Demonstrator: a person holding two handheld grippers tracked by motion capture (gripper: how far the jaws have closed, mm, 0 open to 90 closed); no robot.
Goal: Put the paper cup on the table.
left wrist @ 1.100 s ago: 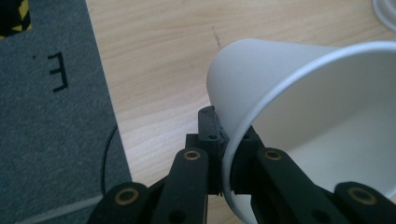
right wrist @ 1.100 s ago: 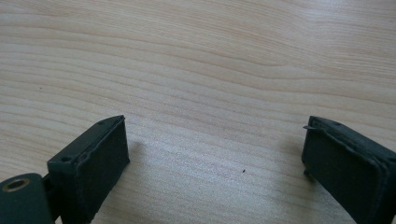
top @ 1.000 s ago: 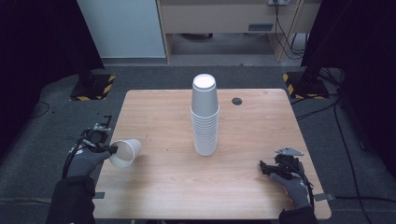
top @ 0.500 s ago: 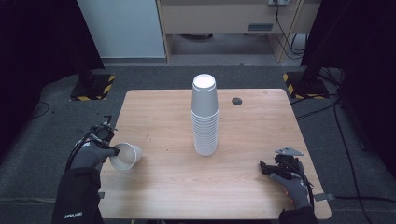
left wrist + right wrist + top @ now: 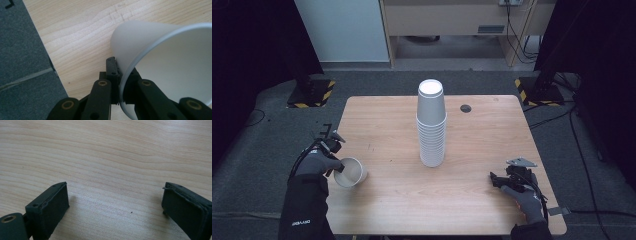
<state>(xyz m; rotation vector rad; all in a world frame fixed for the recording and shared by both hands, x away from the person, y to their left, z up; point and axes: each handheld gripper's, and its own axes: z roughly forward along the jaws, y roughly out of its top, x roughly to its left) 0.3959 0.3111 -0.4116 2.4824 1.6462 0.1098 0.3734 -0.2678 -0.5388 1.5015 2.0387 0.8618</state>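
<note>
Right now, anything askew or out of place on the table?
One thing: a single paper cup near the table's left edge is tilted, off the stack of cups, its rim pinched in the left claw. The stack stands upright. The right claw is open over bare wood.

wooden table, grey carpet

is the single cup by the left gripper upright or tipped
Tipped. The single cup leans, mouth facing up toward the camera, its rim pinched by the left gripper; the gripper view shows its wall slanting over the table.
</note>
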